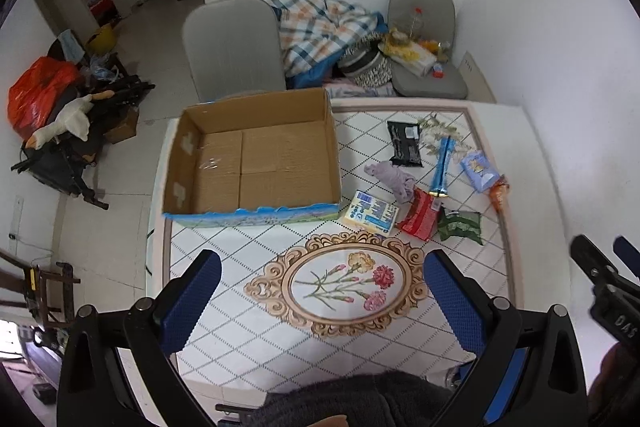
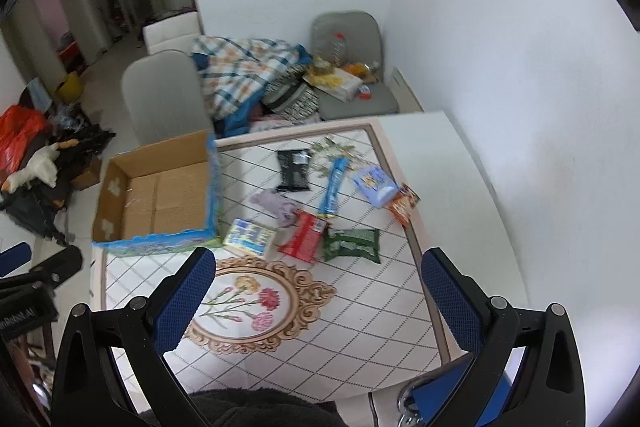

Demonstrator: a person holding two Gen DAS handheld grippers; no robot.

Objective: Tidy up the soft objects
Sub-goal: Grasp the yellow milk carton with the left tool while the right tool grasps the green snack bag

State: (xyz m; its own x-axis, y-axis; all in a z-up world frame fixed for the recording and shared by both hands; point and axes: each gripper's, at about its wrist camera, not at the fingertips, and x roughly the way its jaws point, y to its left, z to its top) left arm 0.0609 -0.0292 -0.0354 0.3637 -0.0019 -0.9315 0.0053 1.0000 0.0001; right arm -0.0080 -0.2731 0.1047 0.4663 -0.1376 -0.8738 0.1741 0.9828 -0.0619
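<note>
We see the soft items in a loose cluster on the table (image 1: 400, 343), right of the cardboard box (image 1: 256, 163): purple cloth (image 1: 394, 179) crumpled near the box's right wall, black packet (image 1: 405, 143) behind it, blue stick pack (image 1: 442, 167) and light-blue pouch (image 1: 479, 169) further right, orange wrapper (image 1: 499, 195) touching the pouch's near end. Nearer us: yellow-blue pack (image 1: 374, 213) just beside the box's front corner, red packet (image 1: 419, 219), green packet (image 1: 459, 225). Box interior holds nothing.

Left gripper (image 1: 322, 301) hovers over the floral medallion, fingers spread wide, holding nothing. Right gripper (image 2: 318, 301) likewise spread and holding nothing, w/ the cluster ahead of it. Grey chair (image 1: 234, 47) behind the box.
</note>
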